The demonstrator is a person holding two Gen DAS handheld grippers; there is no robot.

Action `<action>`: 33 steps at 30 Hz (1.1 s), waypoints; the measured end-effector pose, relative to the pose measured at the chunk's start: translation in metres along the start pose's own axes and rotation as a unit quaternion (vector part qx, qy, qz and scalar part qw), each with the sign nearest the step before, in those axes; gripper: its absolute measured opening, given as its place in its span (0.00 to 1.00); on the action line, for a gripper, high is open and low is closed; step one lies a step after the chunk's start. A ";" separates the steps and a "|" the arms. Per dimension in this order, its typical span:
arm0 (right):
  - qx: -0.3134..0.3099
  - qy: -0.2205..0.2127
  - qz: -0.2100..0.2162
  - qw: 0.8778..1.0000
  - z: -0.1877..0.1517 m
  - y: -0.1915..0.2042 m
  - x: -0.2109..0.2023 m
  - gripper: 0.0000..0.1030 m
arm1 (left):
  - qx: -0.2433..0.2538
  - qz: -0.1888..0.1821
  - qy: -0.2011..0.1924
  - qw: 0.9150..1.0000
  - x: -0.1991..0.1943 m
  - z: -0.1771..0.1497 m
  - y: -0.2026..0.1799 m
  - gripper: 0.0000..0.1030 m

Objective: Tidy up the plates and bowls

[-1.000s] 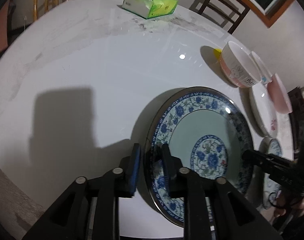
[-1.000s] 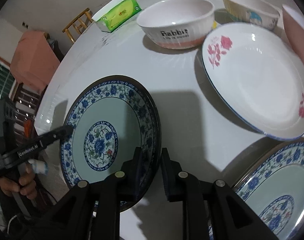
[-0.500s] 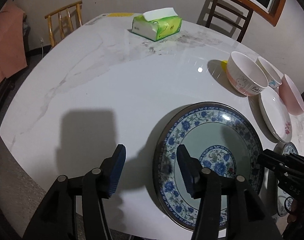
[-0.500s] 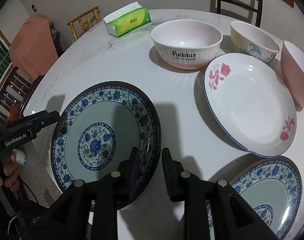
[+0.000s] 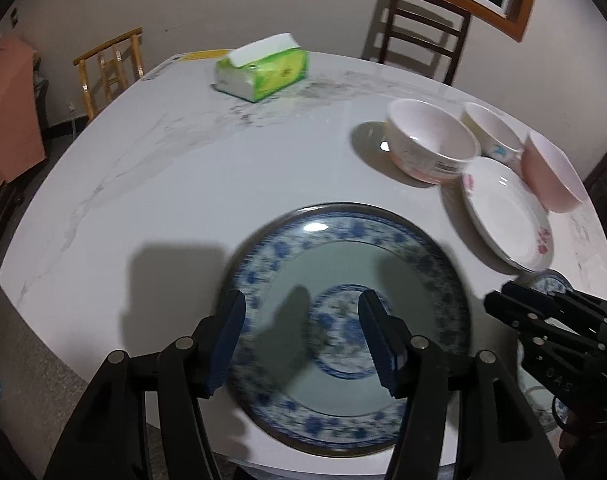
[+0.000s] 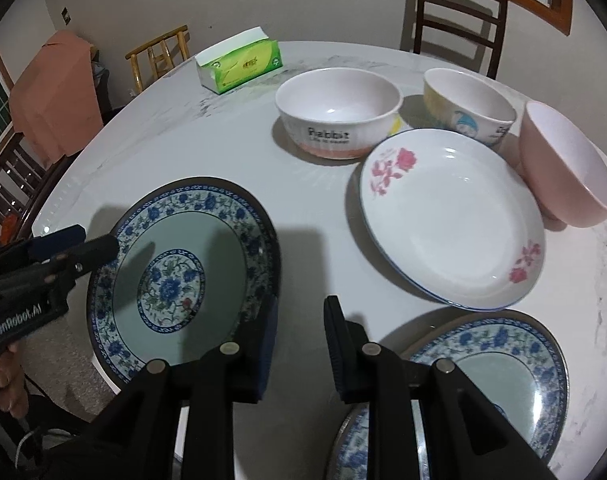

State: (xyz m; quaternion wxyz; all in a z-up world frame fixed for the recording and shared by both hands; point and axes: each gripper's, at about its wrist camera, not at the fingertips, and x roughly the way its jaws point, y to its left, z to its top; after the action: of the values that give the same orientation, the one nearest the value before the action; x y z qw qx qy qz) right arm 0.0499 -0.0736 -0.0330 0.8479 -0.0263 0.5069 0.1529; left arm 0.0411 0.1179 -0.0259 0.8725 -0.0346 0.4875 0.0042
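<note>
Both grippers have just let go: the left gripper (image 5: 301,334) and right gripper (image 6: 299,344) now hang spread and empty. The blue-patterned plate (image 6: 183,276) rests flat at the table's (image 5: 175,168) 7 o'clock edge, placed; the rose plate (image 6: 451,220) likely comes next.

three bowls (image 6: 337,114), three plates (image 6: 451,216) (one tissue box (image 6: 239,66))
</note>
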 end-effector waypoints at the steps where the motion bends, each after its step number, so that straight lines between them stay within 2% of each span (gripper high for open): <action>1: 0.002 0.000 -0.001 1.000 0.002 -0.001 0.001 0.24 | 0.004 -0.004 0.001 1.000 0.000 -0.001 -0.006 0.53; 15: 0.032 -0.018 -0.042 0.998 -0.018 -0.049 -0.019 0.24 | 0.050 -0.046 0.015 0.998 -0.001 -0.014 -0.078 0.54; 27: 0.051 -0.029 -0.083 0.995 -0.045 -0.100 -0.047 0.24 | 0.084 -0.096 0.027 0.991 0.001 -0.030 -0.132 0.55; 30: 0.058 -0.033 -0.080 0.995 -0.052 -0.112 -0.057 0.24 | 0.087 -0.122 0.033 0.988 0.001 -0.033 -0.141 0.55; 33: 0.075 -0.030 -0.056 0.995 -0.060 -0.132 -0.067 0.24 | 0.088 -0.144 0.038 0.985 0.000 -0.035 -0.148 0.55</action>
State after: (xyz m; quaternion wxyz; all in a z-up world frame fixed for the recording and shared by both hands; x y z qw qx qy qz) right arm 0.0070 -0.2269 -0.0188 0.8697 0.0132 0.4888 0.0674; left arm 0.0179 -0.0321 -0.0357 0.8444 -0.0281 0.5088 -0.1655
